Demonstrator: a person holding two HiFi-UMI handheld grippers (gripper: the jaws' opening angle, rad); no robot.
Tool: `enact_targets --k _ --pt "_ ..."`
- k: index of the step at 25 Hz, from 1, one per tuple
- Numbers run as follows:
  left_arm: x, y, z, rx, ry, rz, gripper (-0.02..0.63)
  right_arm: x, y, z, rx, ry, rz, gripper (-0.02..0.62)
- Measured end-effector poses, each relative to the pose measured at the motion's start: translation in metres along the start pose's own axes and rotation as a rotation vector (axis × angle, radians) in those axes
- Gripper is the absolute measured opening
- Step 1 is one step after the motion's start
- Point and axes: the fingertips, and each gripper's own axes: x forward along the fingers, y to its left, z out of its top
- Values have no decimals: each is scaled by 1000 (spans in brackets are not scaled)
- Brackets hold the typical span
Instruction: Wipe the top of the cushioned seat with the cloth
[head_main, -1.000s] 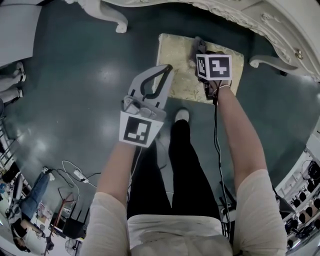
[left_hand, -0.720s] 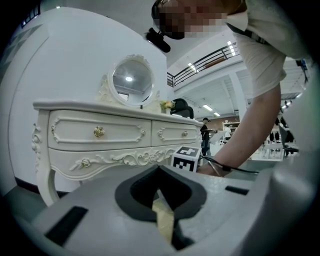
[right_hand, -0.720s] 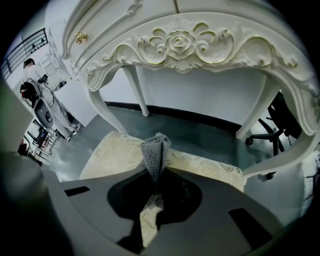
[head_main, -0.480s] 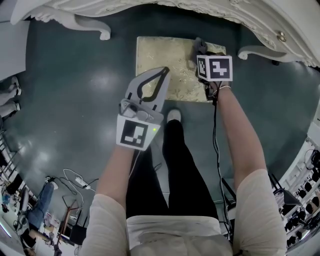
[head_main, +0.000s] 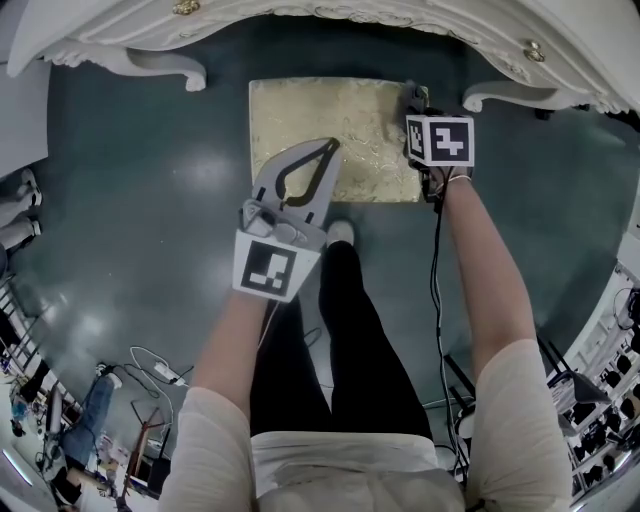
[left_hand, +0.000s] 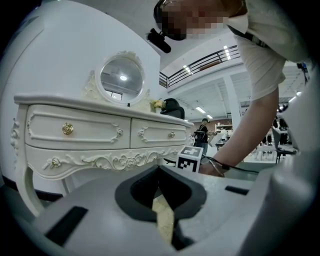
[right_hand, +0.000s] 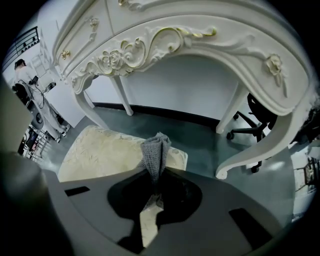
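Note:
The cushioned seat (head_main: 330, 135) is a cream, patterned square on the dark floor in front of the white dressing table; it also shows in the right gripper view (right_hand: 105, 150). My right gripper (head_main: 413, 97) is over the seat's far right corner, shut on a grey cloth (right_hand: 155, 152) that sticks up between its jaws. My left gripper (head_main: 325, 152) hangs above the seat's near edge, jaws shut with nothing between them; a strip of the seat (left_hand: 164, 220) shows through the gap below.
The white carved dressing table (head_main: 330, 15) curves over the far side, with legs at the left (head_main: 160, 70) and right (head_main: 500, 98). A person's leg and shoe (head_main: 338, 235) stand just before the seat. An office chair (right_hand: 260, 117) stands behind the table.
The view has shifted so the seat sits more to the left and centre. The right gripper with the cloth now lies at the seat's right corner. The left gripper has barely moved.

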Motion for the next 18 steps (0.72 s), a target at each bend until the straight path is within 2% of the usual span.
enact_targets --k 6,11,14,18 --pt "11 -12 3 -20 -6 -11 3 -7 -24 -10 -3 12 -51 31" --pt "10 -19 14 -24 -22 -31 3 -24 -25 -17 9 -4 -59 31" --pt "1 -18 23 -4 -31 -38 3 -38 -6 -8 15 -47 -25 31" --pt "-25 -7 31 0 -54 -26 3 -50 41 1 0 -95 56 31"
